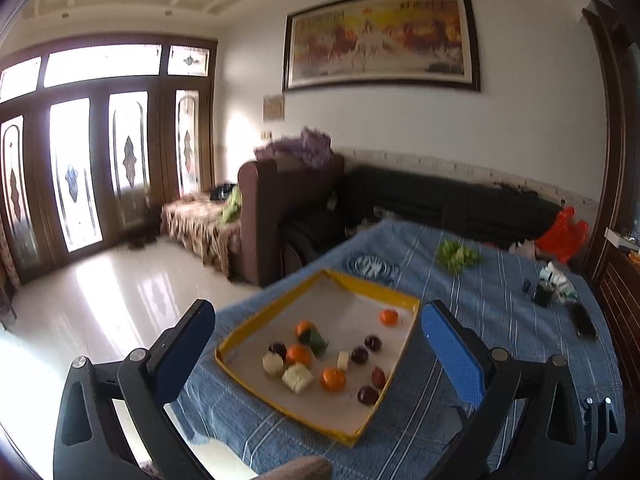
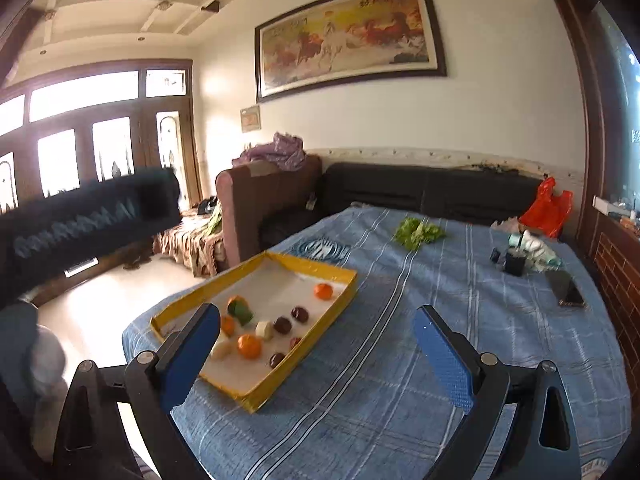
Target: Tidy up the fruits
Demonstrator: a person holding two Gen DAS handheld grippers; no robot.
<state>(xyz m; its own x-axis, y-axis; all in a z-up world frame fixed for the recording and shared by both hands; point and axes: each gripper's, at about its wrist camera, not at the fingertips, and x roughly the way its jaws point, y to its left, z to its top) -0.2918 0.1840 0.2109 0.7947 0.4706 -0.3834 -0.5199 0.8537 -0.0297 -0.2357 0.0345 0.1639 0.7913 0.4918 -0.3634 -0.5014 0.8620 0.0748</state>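
Both hand-held grippers apart, empty, above blue-striped bench

Left hand-held gripper [image 1: 318,354] frames yellow tray [image 1: 280,310]: oranges [image 1: 333,379], dark fruits [image 1: 368,395], pale cubes [image 1: 297,377] and a green piece [image 1: 315,341] loose inside. Right hand-held gripper [image 2: 316,354] has the tray at 10 o'clock; leafy greens [image 2: 418,233] at 12

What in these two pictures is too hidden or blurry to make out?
- Left view: the dark items on the far tablecloth are too small to identify.
- Right view: a blurred dark shape covers the doors; one blue finger hides the near end of the yellow tray.
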